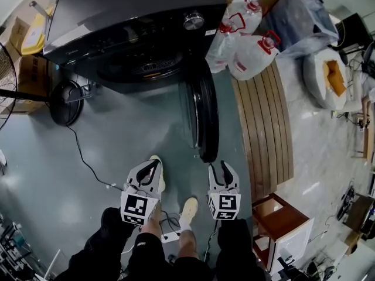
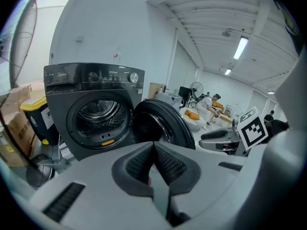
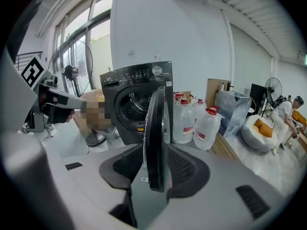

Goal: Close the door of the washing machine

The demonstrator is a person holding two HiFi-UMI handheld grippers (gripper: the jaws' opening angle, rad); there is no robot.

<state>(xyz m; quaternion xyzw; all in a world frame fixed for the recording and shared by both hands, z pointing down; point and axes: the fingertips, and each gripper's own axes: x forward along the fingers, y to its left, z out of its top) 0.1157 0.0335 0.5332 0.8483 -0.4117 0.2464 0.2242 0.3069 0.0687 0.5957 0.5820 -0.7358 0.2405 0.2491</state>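
Observation:
The dark grey washing machine (image 1: pixel 135 16) stands at the top of the head view, its round door (image 1: pixel 204 116) swung wide out toward me, edge-on. The drum opening (image 1: pixel 146 66) is uncovered. My left gripper (image 1: pixel 149 167) hangs low over the floor in front of the machine, its pads together and empty. My right gripper (image 1: pixel 221 167) is just short of the door's near edge, jaws apart. In the right gripper view the door's edge (image 3: pixel 154 128) lines up in the gap of the right gripper (image 3: pixel 156 147), touching neither pad. The left gripper (image 2: pixel 153 145) faces drum and door (image 2: pixel 160 123).
A fan base (image 1: pixel 65 101) and its cable (image 1: pixel 88 165) lie on the floor at left. Water jugs (image 1: pixel 249 54) and a slatted wooden bench (image 1: pixel 263 127) flank the door's right side. A small wooden cabinet (image 1: pixel 284 224) stands at right, near my feet (image 1: pixel 187 211).

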